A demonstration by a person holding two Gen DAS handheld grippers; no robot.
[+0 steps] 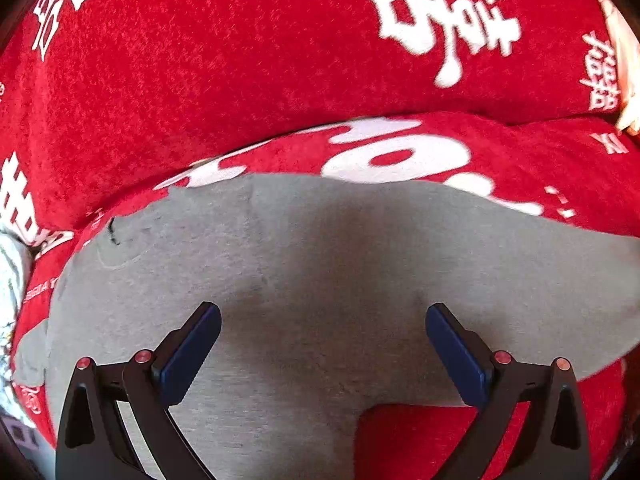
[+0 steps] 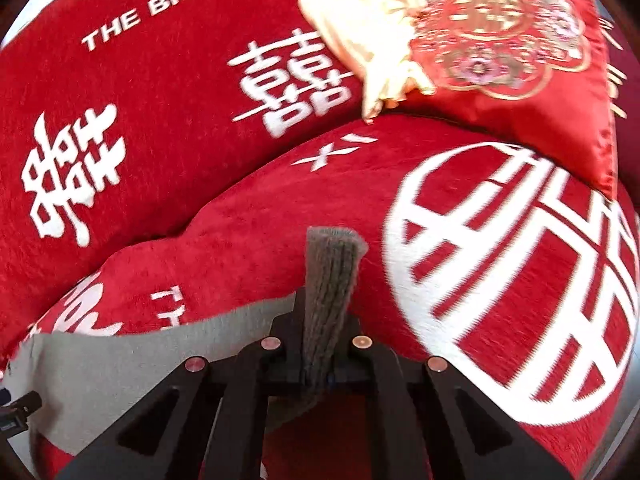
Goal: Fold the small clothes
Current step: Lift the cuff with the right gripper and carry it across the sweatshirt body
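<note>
A small grey garment (image 1: 320, 264) lies spread on a red sofa cover with white characters (image 1: 200, 80). My left gripper (image 1: 323, 320) hovers just above the garment with its blue-padded jaws wide apart and nothing between them. In the right wrist view, my right gripper (image 2: 325, 300) is shut on the garment's ribbed grey cuff (image 2: 330, 280), which sticks up between the jaws. The rest of the grey garment (image 2: 120, 360) trails off to the lower left in that view.
A red embroidered cushion (image 2: 520, 72) and a cream cloth (image 2: 368, 28) sit at the back right of the sofa. A pale patterned fabric (image 1: 10, 280) lies at the left edge. The sofa backrest (image 2: 140, 100) rises behind the seat.
</note>
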